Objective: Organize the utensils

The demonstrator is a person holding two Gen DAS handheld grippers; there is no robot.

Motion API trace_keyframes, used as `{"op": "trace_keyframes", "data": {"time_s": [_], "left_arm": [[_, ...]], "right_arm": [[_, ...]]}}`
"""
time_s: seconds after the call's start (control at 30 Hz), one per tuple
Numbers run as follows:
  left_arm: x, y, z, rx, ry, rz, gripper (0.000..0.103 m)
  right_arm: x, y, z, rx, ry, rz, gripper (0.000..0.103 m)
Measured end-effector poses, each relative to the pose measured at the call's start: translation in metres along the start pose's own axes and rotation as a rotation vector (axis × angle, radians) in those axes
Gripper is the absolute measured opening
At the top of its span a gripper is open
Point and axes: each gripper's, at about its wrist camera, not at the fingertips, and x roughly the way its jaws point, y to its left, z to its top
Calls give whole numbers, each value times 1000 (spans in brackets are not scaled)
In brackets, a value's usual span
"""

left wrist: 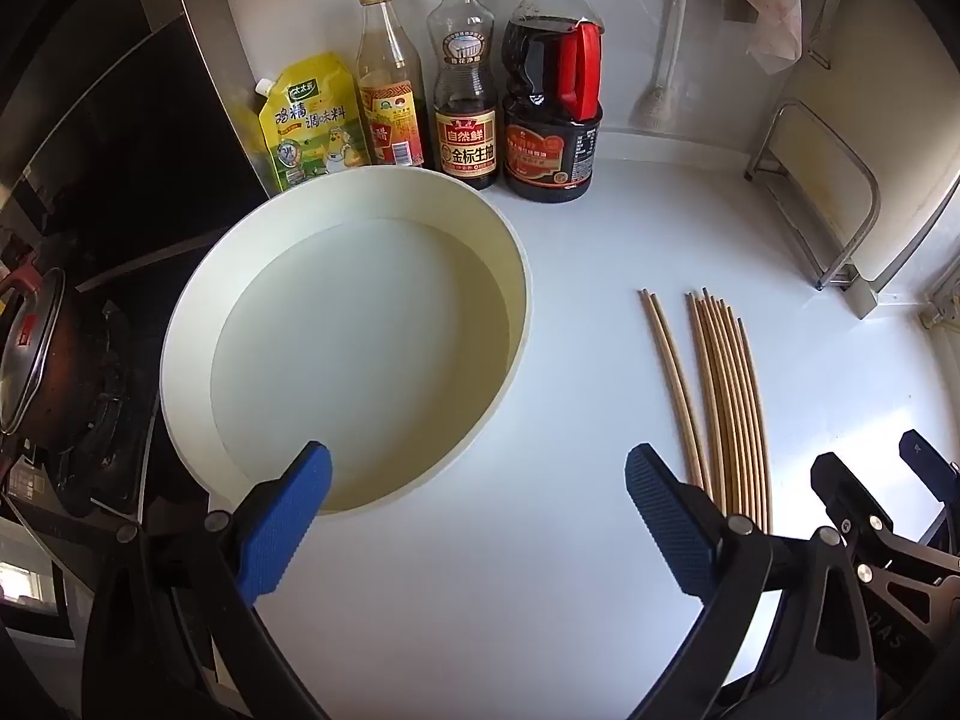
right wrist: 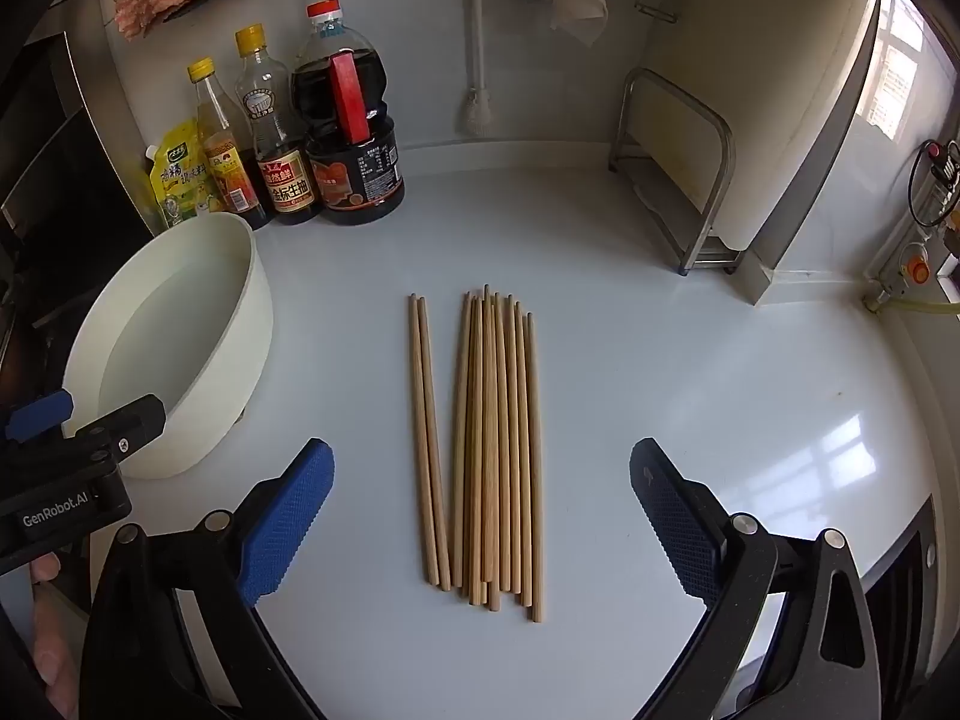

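My two views are bright and sharp in the middle. Daylight enters from the window (right wrist: pixel 894 81) at the far right and makes a pale glare on the white counter (right wrist: pixel 834 468) near right. The stove side (left wrist: pixel 90 192) at left stays dark. The fisheye bends all edges, and the corners are black

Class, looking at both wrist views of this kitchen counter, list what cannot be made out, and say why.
- Chopsticks: left wrist view, near ends hidden behind the gripper finger.
- Pot: left wrist view, cut off by the edge.
- Small print on the bottles: right wrist view, too small.
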Motion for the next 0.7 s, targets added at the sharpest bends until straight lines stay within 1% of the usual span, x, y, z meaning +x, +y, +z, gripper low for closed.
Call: {"op": "trace_keyframes", "data": {"time_s": [0.3, 0.43, 0.53, 0.7], "left_arm": [[0, 1, 0, -4, 2, -5, 97], [1, 1, 0, -6, 3, -8, 97], [3, 2, 1, -6, 5, -7, 97], [-7, 4, 5, -1, -4, -4, 97]], "right_arm": [[-3, 0, 0, -2, -6, -4, 95], [-2, -4, -5, 3, -3, -2, 95], [-5, -4, -2, 5, -3, -3, 95], [-4, 0, -1, 3, -7, -5, 95]]}}
